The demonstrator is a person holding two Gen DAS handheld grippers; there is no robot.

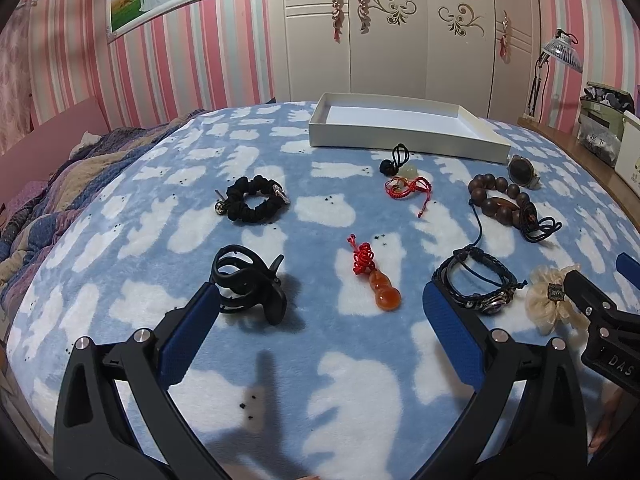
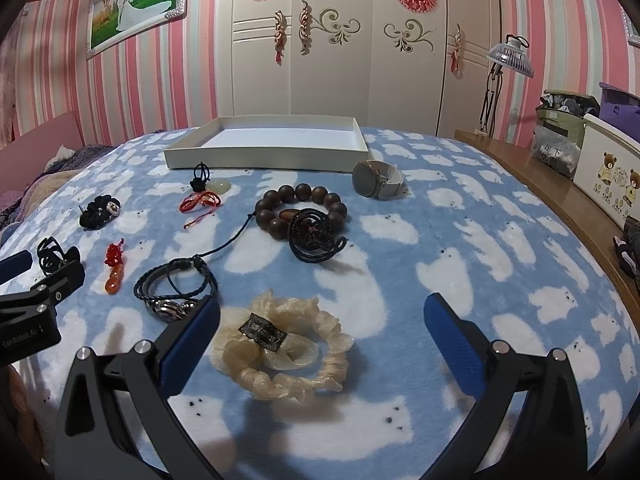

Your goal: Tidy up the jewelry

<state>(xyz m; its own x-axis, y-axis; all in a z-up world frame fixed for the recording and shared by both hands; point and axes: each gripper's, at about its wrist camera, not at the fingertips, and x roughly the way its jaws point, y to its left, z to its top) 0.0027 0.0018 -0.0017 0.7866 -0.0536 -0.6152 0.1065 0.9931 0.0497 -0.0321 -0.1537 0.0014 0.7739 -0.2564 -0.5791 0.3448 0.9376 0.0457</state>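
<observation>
The right gripper (image 2: 322,324) hangs over the bed (image 2: 460,240) with its fingers (image 2: 452,340) wide apart and nothing between the pads. The cream scrunchie (image 2: 280,344) lies just ahead of them and a little toward the left finger, flat on the blanket, roughly round, its slightly longer span running across the gap between the fingers. I judge it the likeliest next pick, and this hand is plainly the nearer one to it.

The left gripper (image 1: 322,320) is also spread wide and empty. The orange gourd charm (image 1: 380,284) lies ahead of it, close to midway between the fingers, its long axis running away from them with the red knot at the far end. The black hair claw (image 1: 248,284) sits right by the left fingertip, the braided bracelet (image 1: 476,280) right by the right one; whether either touches cannot be told.

The white tray (image 2: 264,156) sits well beyond both pairs of fingers, with nothing showing in it. Between it and the fingers lie the bead bracelet (image 2: 300,212), watch (image 2: 376,180), black scrunchie (image 1: 256,200) and red cord piece (image 1: 408,188).

The tray's near wall hides part of its floor. The small dark knot with a pale stone, beside the red cord, is too small to make out. The right gripper enters the left view cut off at the edge.
</observation>
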